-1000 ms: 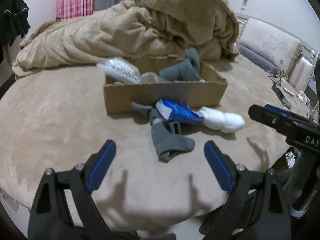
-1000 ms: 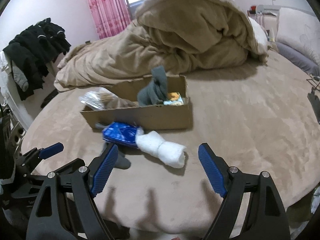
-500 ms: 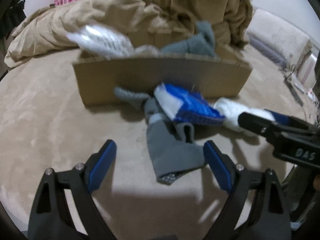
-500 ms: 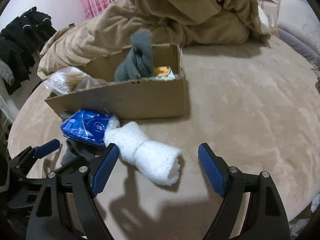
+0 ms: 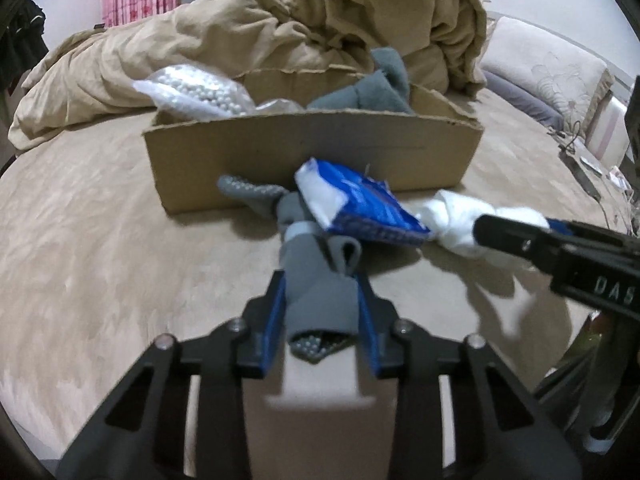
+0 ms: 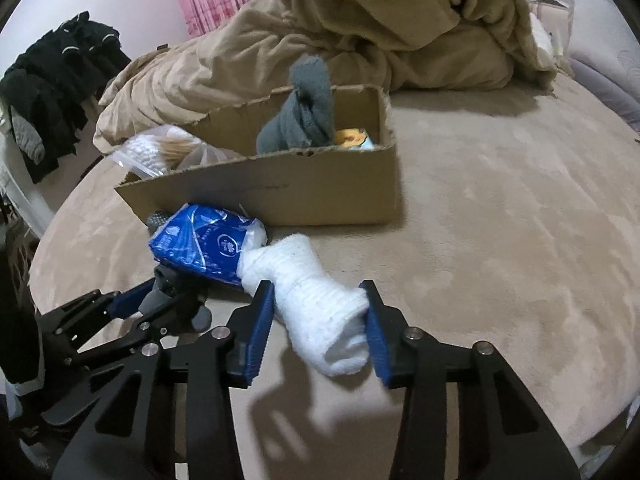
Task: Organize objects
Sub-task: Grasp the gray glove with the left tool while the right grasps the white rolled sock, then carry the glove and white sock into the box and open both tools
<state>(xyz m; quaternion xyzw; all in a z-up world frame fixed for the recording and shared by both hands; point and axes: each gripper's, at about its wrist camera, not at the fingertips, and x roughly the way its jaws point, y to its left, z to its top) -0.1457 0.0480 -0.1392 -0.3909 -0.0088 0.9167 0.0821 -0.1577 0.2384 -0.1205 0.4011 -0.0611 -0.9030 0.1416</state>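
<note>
Left tool (image 5: 322, 300) pinches the grey sock (image 5: 316, 280); right tool (image 6: 318, 316) pinches the white sock (image 6: 320, 312).

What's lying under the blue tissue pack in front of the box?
The blue tissue pack rests on a grey sock, held by the left gripper, and overlaps the white sock. What else it covers cannot be seen.

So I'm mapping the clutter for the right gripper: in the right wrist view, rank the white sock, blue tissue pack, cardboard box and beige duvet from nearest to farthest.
1. White sock: between the right gripper's fingers.
2. Blue tissue pack: ahead and left, touching the sock's far end.
3. Cardboard box: behind the pack, centre.
4. Beige duvet: heaped behind the box.
</note>
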